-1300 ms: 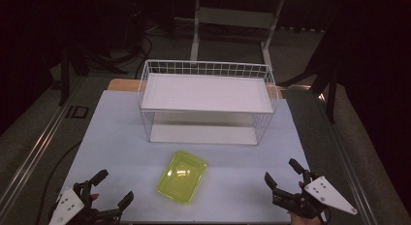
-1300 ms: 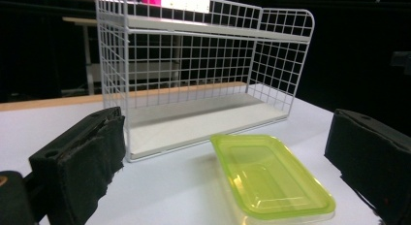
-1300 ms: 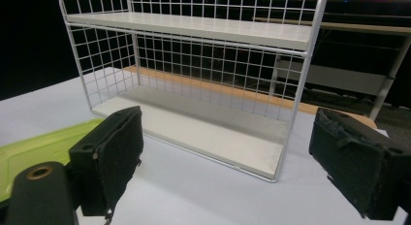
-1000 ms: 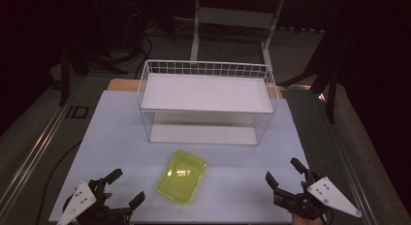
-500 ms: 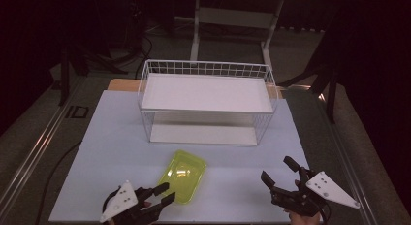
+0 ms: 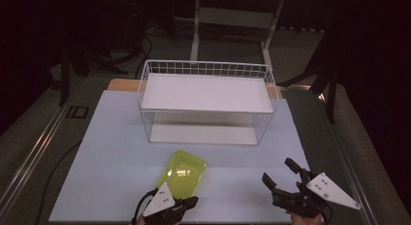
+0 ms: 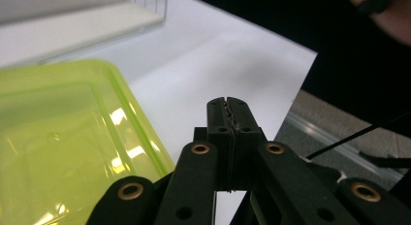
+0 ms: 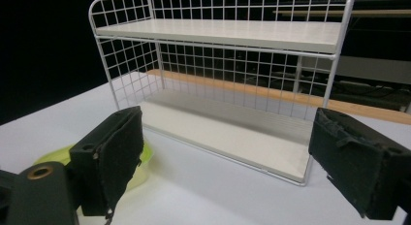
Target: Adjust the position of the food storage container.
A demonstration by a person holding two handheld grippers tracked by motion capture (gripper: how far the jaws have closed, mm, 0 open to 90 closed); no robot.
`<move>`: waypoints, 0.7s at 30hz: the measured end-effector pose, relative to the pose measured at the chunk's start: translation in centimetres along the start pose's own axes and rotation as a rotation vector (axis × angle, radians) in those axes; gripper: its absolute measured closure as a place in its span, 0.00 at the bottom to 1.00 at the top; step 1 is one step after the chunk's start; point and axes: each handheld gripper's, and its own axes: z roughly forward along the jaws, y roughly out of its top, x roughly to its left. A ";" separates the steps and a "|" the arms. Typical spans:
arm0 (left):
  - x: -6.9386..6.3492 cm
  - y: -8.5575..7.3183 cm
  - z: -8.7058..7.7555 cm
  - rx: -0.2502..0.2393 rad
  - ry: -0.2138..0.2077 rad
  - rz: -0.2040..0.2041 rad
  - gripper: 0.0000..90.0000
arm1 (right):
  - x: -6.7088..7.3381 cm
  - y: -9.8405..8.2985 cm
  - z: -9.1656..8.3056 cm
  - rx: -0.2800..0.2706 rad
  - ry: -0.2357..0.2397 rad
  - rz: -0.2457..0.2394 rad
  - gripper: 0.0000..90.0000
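Nudging risk: left gripper [image 7: 228,106], clenched empty beside the green tray [image 6: 183,172] at lower centre, could shove it askew.

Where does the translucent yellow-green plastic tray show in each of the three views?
High view: translucent yellow-green plastic tray lies low and centre on the white sheet, just ahead of the left gripper.
Left gripper view: it covers the left half, beside the shut jaws.
Right gripper view: a sliver shows at lower left, behind the left jaw.
Shared landmark: the white wire shelf rack.
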 end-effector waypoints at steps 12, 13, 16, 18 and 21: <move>1.3 -1.3 -0.2 0.137 0.165 -0.034 1.00 | -0.1 0.1 -0.2 -0.009 -0.008 0.006 0.14; 1.6 -1.4 -0.6 0.135 0.174 -0.046 1.00 | -0.1 0.1 -0.2 -0.014 -0.007 0.004 0.14; 2.6 -1.8 -1.7 0.150 0.227 -0.050 1.00 | 0.0 0.1 -0.3 -0.010 -0.007 0.002 0.14; 3.3 -2.0 -2.4 0.139 0.239 -0.075 1.00 | 0.0 0.1 -0.2 -0.008 -0.003 0.001 0.14; 4.1 -2.3 -3.4 0.135 0.263 -0.067 1.00 | 0.0 0.1 -0.1 -0.006 0.002 0.004 0.14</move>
